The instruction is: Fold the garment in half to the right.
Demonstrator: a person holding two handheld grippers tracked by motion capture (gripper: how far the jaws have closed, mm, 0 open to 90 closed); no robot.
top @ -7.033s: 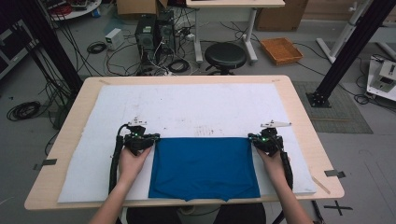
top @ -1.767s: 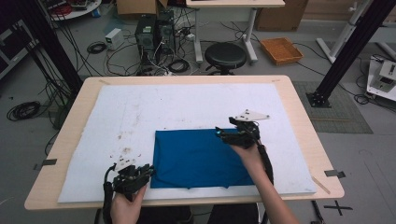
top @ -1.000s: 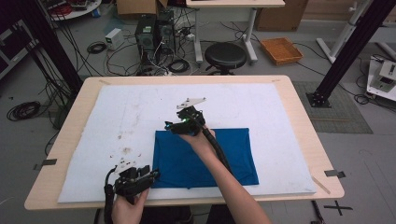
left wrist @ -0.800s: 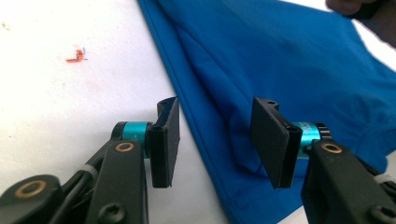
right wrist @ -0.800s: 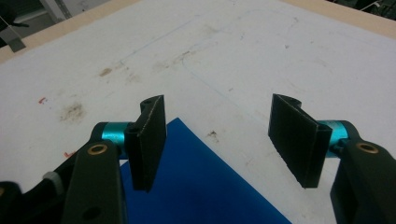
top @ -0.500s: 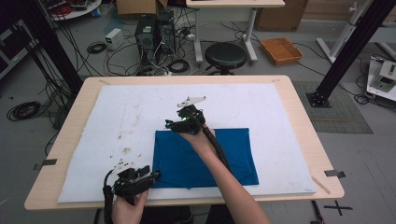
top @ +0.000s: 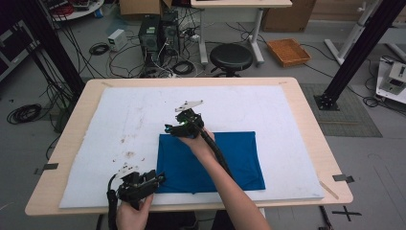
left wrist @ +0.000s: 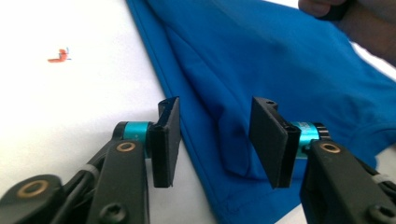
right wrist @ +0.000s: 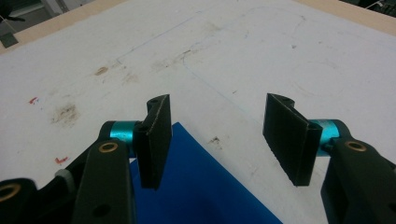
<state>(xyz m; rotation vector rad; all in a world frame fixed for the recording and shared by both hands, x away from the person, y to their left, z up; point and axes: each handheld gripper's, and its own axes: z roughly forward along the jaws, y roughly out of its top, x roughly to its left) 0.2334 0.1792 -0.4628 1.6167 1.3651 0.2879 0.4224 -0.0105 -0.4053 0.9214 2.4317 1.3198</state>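
Blue cloth (top: 239,158) on white-covered table (top: 306,129)

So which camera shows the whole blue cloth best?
The high view: the blue cloth lies there whole, folded flat, only partly crossed by an arm. The left gripper view gives just its near corner and a crease, the right gripper view just one far corner.

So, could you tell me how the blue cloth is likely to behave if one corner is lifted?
The blue cloth lies flat in folded layers with soft creases, so it will probably droop and unfold rather than hold its shape. It looks thin, so likely light. On the white mat it may drag and bunch if pushed.
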